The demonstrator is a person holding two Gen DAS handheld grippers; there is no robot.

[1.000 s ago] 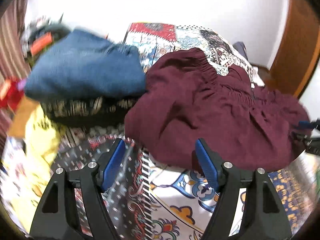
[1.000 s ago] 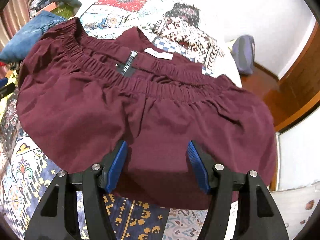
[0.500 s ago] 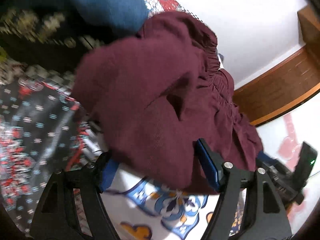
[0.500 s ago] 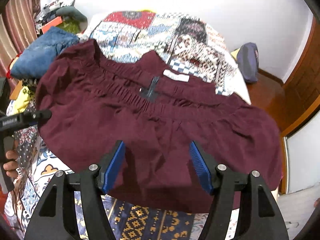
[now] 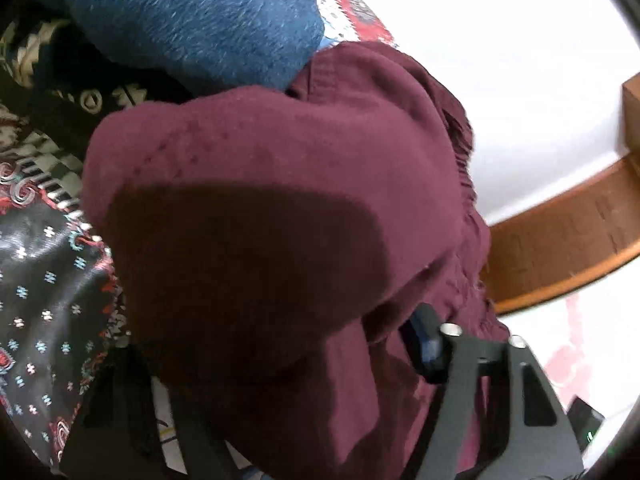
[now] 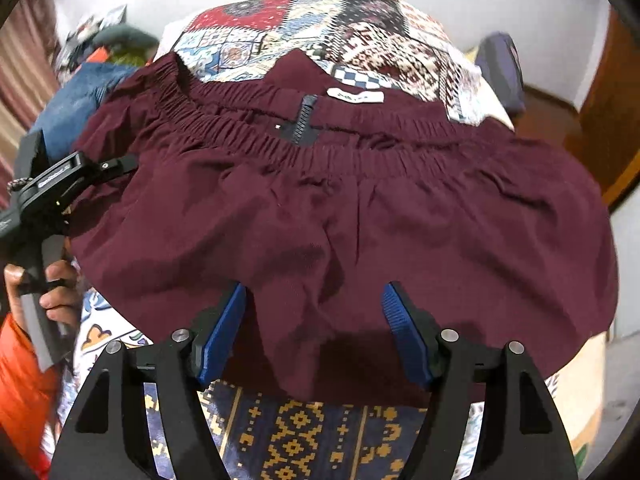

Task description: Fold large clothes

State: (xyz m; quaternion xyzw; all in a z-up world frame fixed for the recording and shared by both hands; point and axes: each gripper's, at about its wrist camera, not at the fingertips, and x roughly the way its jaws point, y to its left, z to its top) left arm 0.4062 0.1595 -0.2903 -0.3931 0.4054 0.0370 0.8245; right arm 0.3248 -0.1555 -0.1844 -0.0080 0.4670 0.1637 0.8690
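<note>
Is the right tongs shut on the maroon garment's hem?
No: in the right wrist view the right tongs stand wide open, the blue pads apart over the maroon gathered-waist cloth garment.

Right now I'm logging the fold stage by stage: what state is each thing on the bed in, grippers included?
Maroon garment: spread flat, elastic waistband away from the right wrist camera, zip open.
Left gripper: at the garment's left edge; open or shut, cannot tell.
Right gripper: open, fingers astride the near hem.
Blue garment: folded, on the pile beside the maroon one.
Patterned bedsheet: spread under everything.
</note>
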